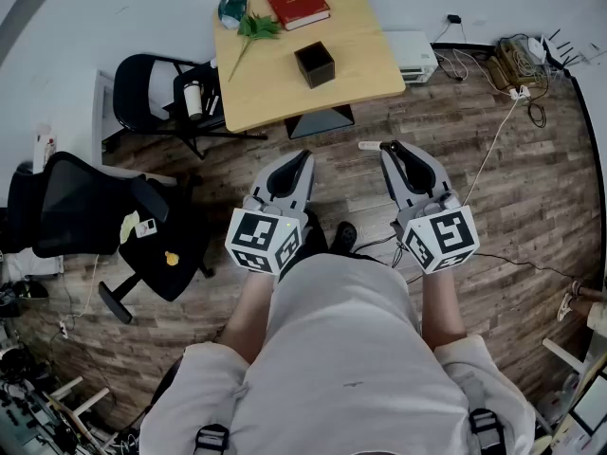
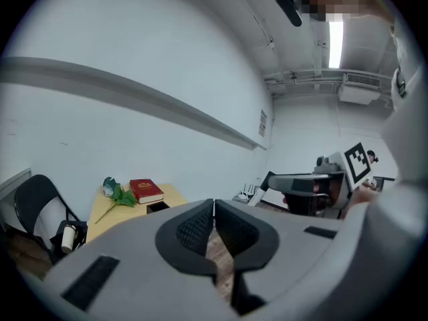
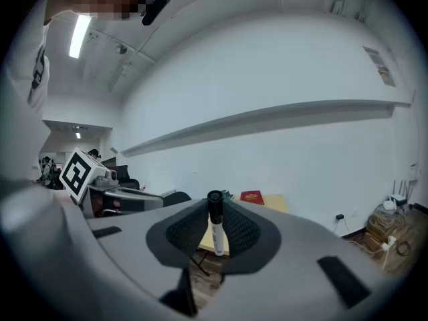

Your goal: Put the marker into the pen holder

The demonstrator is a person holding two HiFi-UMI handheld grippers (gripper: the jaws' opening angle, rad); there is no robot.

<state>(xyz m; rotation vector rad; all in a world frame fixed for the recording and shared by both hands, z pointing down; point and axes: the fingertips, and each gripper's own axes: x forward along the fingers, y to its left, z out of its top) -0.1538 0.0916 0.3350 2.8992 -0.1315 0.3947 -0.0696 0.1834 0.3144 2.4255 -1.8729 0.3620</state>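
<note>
One black square pen holder (image 1: 314, 63) on wooden table (image 1: 370, 64). Only its own view shows right gripper (image 3: 212, 212) jaws clamping the single white marker (image 3: 217, 236); left gripper (image 2: 213, 209) jaws clenched, empty.

The marker (image 3: 215, 227) — white barrel, black cap — stands upright at centre frame, clamped in the right gripper (image 3: 215, 214). The pen holder (image 1: 314, 63) — black, square, open-topped — sits upper centre.

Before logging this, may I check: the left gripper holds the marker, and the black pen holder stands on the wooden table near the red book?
No: the right gripper holds the marker, as the right gripper view shows; the left gripper is shut and empty. The black pen holder does stand on the wooden table near the red book.
</note>
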